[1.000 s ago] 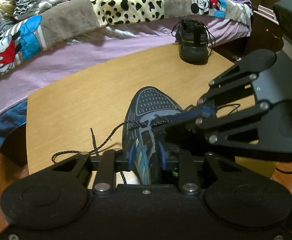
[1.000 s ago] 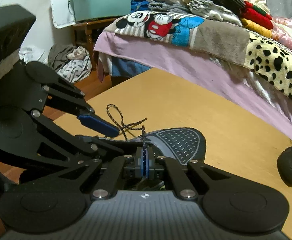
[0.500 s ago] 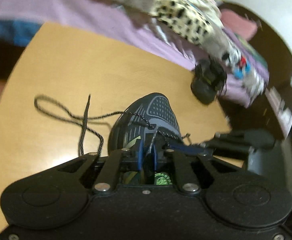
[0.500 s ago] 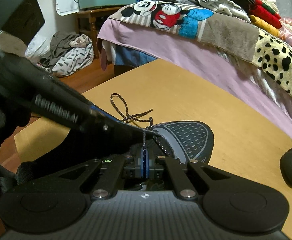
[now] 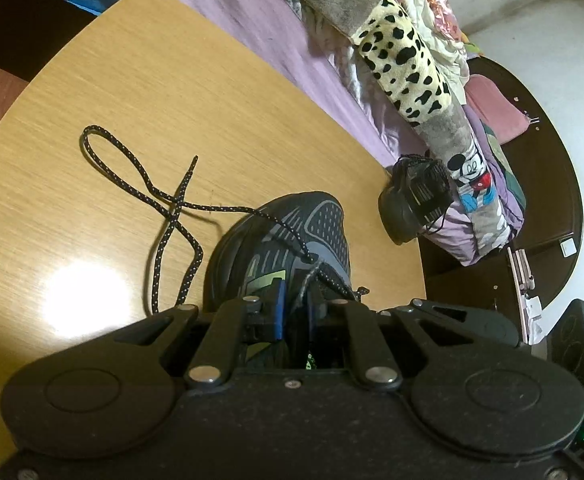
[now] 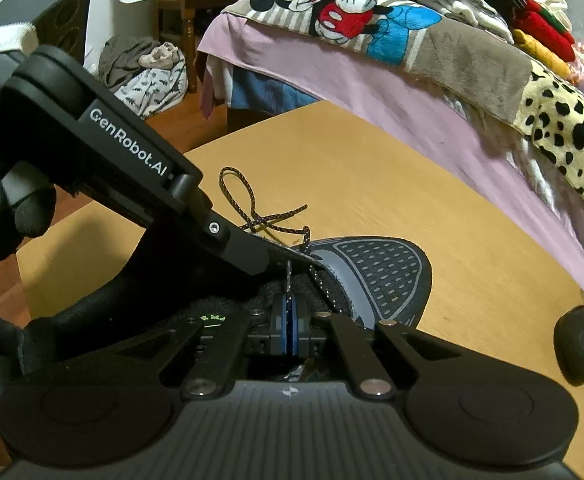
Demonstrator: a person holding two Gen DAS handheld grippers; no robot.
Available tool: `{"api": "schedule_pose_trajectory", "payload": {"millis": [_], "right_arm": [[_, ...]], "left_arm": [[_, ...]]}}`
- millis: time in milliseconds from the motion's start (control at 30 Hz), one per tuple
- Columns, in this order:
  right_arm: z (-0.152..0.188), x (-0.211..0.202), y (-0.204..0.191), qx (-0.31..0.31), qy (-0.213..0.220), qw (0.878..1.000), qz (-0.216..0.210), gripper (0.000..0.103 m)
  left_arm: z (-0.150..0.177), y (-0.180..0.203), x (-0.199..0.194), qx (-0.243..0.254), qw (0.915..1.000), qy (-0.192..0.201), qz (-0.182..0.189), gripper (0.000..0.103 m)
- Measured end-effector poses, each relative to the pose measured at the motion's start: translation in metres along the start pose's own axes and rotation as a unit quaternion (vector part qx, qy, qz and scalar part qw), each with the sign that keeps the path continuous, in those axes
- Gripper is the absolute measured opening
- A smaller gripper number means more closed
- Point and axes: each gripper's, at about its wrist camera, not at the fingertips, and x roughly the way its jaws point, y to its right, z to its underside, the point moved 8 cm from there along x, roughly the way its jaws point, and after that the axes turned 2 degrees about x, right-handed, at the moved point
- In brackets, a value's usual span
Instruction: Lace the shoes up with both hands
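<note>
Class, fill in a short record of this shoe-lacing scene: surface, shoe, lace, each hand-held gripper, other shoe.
surface: wooden table
shoe: grey sneaker, toe pointing away
lace: loose end looped on the table
left hand-held gripper: slightly open, over the shoe's tongue
right hand-held gripper: shut on a lace strand
other shoe: black sneaker at the table's far edge

The shoe [image 5: 292, 240] stands on the worktop [image 5: 111, 100], directly before both tongs. Its lace [image 5: 139, 176] trails off the shoe's left side and lies looped on the worktop. A 2nd shoe [image 5: 412, 204] sits at the worktop's far edge, against the bed [image 6: 372, 80] behind.
</note>
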Motion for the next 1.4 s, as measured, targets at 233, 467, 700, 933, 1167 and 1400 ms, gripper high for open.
{"api": "schedule_pose_trajectory", "payload": {"millis": [233, 467, 700, 933, 1167, 1400], "right_arm": [[0.000, 0.000, -0.003, -0.014, -0.004, 1.000, 0.004, 0.004], [-0.002, -0.002, -0.004, -0.020, -0.006, 1.000, 0.001, 0.004], [-0.003, -0.001, -0.004, -0.024, -0.008, 1.000, 0.003, 0.005], [-0.002, 0.000, -0.006, -0.038, -0.011, 0.999, 0.009, 0.005], [-0.003, 0.000, -0.008, -0.046, -0.011, 0.999, 0.012, 0.005], [-0.004, 0.001, -0.009, -0.052, -0.010, 0.998, 0.014, 0.005]], "left_arm": [[-0.001, 0.008, 0.004, 0.000, 1.0000, -0.001, -0.003, 0.010], [-0.003, -0.002, 0.003, 0.009, 1.0000, -0.002, -0.002, 0.010], [-0.002, -0.004, 0.003, 0.011, 0.9999, -0.001, -0.003, 0.010], [-0.001, -0.005, 0.003, 0.007, 1.0000, 0.000, -0.002, 0.010], [0.000, -0.004, 0.003, 0.005, 1.0000, 0.001, -0.002, 0.010], [-0.003, -0.004, 0.003, 0.021, 0.9998, 0.001, -0.005, 0.010]]}}
